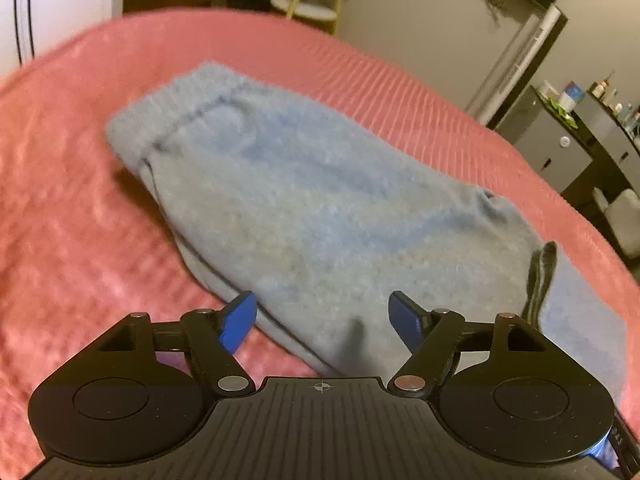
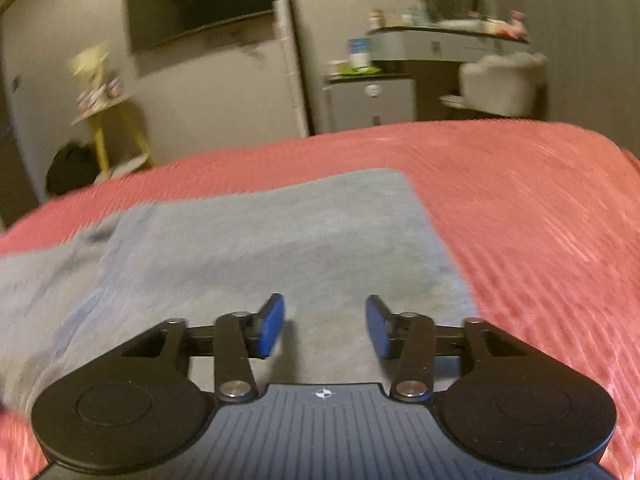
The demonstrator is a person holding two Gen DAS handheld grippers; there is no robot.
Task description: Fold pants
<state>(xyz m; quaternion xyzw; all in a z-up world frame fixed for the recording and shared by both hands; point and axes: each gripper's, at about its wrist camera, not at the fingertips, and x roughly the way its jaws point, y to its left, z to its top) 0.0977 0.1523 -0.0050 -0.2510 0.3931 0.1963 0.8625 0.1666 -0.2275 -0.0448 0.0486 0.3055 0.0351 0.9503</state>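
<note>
A: Left gripper (image 1: 322,316)?
B: Jaws apart, empty, over the pants' (image 1: 320,208) near edge.
A: Right gripper (image 2: 326,328)?
B: Also empty, over them. They lie lengthwise across the bed (image 1: 72,240), waistband farthest from the left gripper.

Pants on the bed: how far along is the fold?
Done: the light blue fleece pants already lie doubled into a compact, layered bundle on the pink ribbed bedspread, waistband at the far end. In hand: nothing; the left gripper and right gripper both hover open above the cloth. Left: perhaps one more fold and smoothing.
</note>
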